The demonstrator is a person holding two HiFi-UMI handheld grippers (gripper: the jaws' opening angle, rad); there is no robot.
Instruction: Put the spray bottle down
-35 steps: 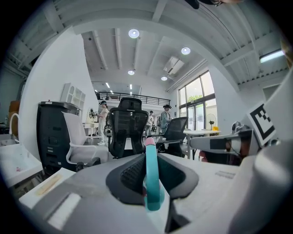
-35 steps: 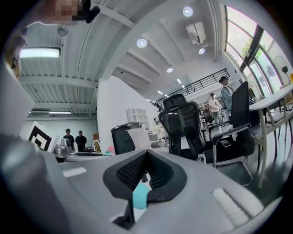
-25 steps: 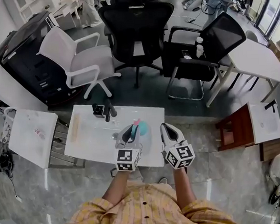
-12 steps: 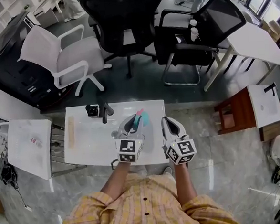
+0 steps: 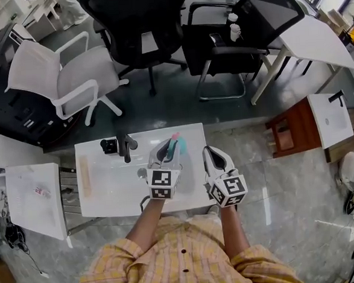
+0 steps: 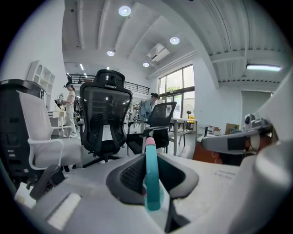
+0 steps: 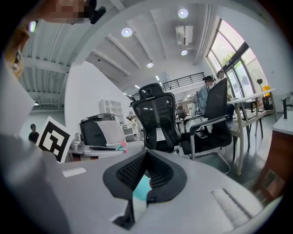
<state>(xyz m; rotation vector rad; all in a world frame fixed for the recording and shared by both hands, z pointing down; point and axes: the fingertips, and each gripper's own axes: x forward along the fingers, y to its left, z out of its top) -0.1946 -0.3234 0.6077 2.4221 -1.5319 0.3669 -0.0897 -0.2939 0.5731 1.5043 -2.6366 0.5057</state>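
A white rectangular bench [image 5: 107,179] stands on a glossy grey tiled floor [image 5: 278,209] where it meets darker flooring. Over the bench's far right part, the left tongs [image 5: 167,155] are clenched on a teal plastic spray bottle [image 6: 151,180], which stands upright between the pads with its pink tip on top; whether its base touches the bench I cannot tell. The right tongs [image 5: 211,157] hover just beside it, pads pressed together and gripping nothing. A small black device [image 5: 109,146] and a pale wooden strip [image 5: 85,174] lie on the bench's left part. Beyond it stand a white swivel chair [image 5: 57,73], a black mesh office chair [image 5: 138,25] and a black armchair [image 5: 230,40]. A brown wooden stool [image 5: 288,133] stands to the right.
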